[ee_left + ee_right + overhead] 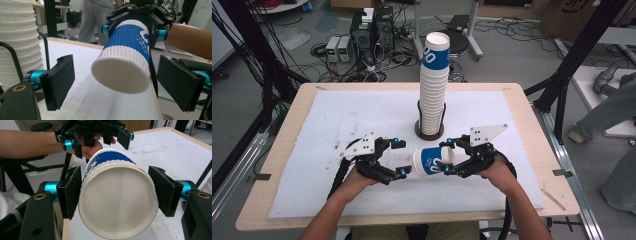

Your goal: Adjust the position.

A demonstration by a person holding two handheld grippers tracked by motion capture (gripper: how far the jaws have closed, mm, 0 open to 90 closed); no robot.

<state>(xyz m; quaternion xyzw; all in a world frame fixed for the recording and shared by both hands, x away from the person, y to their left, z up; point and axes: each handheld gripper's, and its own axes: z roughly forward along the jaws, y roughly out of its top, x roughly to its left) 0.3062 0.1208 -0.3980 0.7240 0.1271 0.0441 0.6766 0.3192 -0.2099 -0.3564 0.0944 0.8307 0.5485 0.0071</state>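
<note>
One loose cup [433,160] and one tall stack of cups [434,85] appear in the high view, with two grippers on a white mat [337,125] over the wooden table [277,165]. The loose cup lies on its side above the mat's near centre, long axis running left to right across the table. The right gripper [447,156] is clamped across it; the left gripper [401,158] stands just beside the cup's left end, jaws spread.

Left gripper view — one cup [125,62], blue-banded, one white end toward this camera. It sits between the two black pads [60,80] with a clear gap each side. The stack [20,37] rises at the left edge.

Right gripper view — one cup [117,197], its other end toward this camera, axis pointing away along the jaws. Both pads [72,190] press on its sides.
</note>
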